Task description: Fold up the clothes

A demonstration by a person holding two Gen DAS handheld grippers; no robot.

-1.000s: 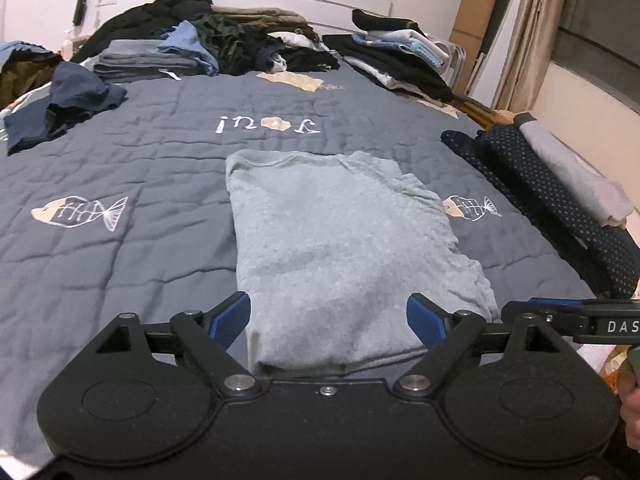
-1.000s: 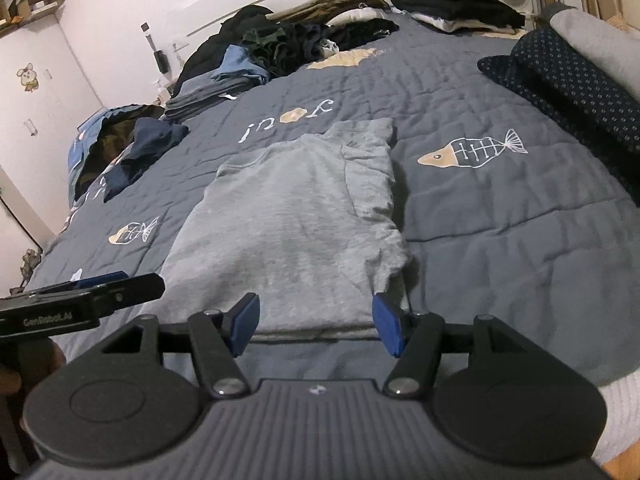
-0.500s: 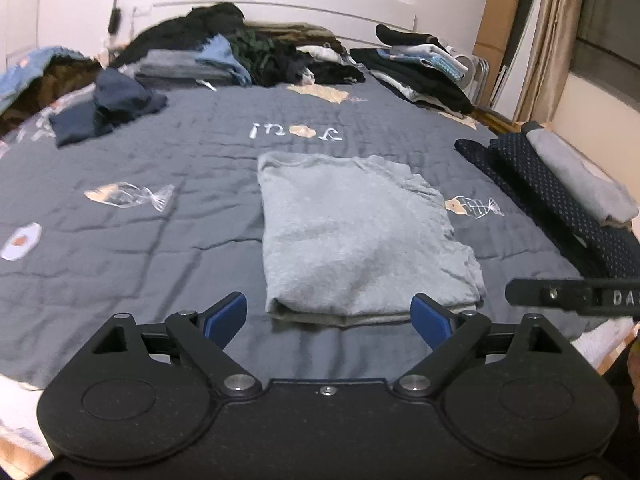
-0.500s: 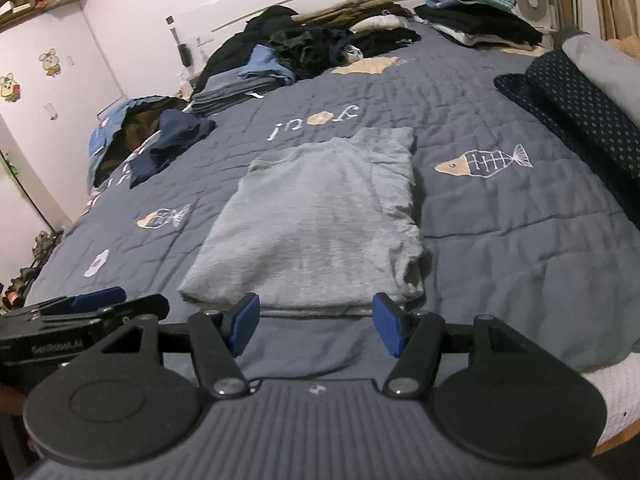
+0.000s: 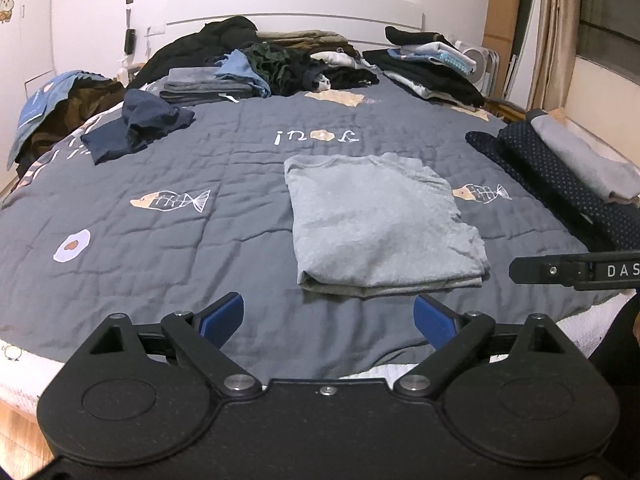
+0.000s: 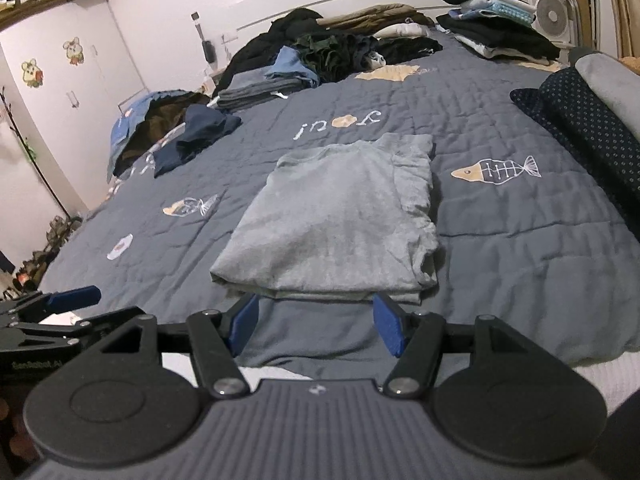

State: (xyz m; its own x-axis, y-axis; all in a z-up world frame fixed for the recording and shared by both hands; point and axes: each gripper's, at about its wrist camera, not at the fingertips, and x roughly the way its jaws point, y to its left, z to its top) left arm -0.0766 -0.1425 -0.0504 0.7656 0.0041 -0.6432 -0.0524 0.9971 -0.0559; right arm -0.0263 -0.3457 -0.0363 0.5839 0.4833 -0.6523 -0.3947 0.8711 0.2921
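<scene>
A grey shirt [image 5: 376, 220] [image 6: 340, 220] lies folded into a flat, roughly rectangular bundle in the middle of the bed, toward the near edge. Its left side is straight and smooth. The right side is rumpled, with layers showing along the near edge.

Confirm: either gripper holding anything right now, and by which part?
Nothing is held. Left gripper and right gripper are both open and empty, short of the folded grey knit shirt, which lies flat on the blue-grey quilted bedspread.
</scene>
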